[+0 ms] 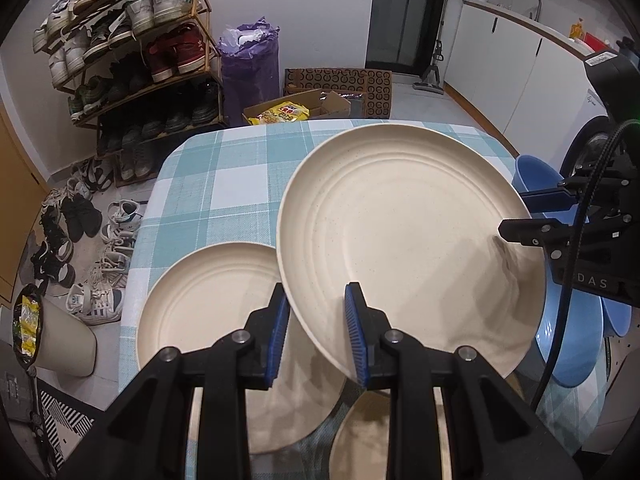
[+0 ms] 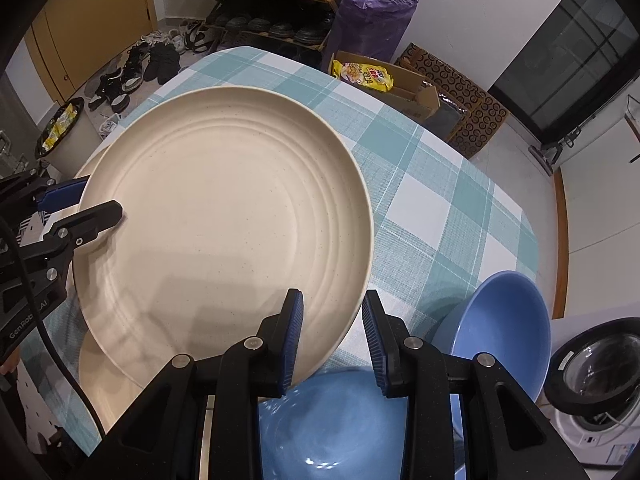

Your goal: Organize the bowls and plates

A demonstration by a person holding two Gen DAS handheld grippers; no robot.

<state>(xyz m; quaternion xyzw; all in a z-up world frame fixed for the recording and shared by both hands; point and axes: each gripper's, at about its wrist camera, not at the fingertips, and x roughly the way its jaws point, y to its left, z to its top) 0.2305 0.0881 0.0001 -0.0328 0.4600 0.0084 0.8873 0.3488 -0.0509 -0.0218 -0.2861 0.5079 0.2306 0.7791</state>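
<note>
A large cream plate (image 1: pixel 400 232) hangs tilted above the checked tablecloth (image 1: pixel 224 184), held by both grippers at opposite rims. My left gripper (image 1: pixel 316 300) is shut on its near-left rim, one blue pad above and one below. My right gripper (image 1: pixel 516 214) clamps the right rim. In the right wrist view the same plate (image 2: pixel 224 216) fills the middle, with my right gripper (image 2: pixel 333 304) shut on its near rim and the left gripper (image 2: pixel 102 196) on its left rim. A second cream plate (image 1: pixel 208 304) lies on the table below, and a third (image 1: pixel 360 432) shows partly under my fingers.
Two blue bowls (image 2: pixel 500 320) (image 2: pixel 328 420) sit at the table's right corner, beside a washing machine (image 2: pixel 592 380). A shoe rack (image 1: pixel 132 60), a purple bag (image 1: pixel 252 60), a cardboard box (image 1: pixel 296 108) and loose shoes stand on the floor beyond the table edge.
</note>
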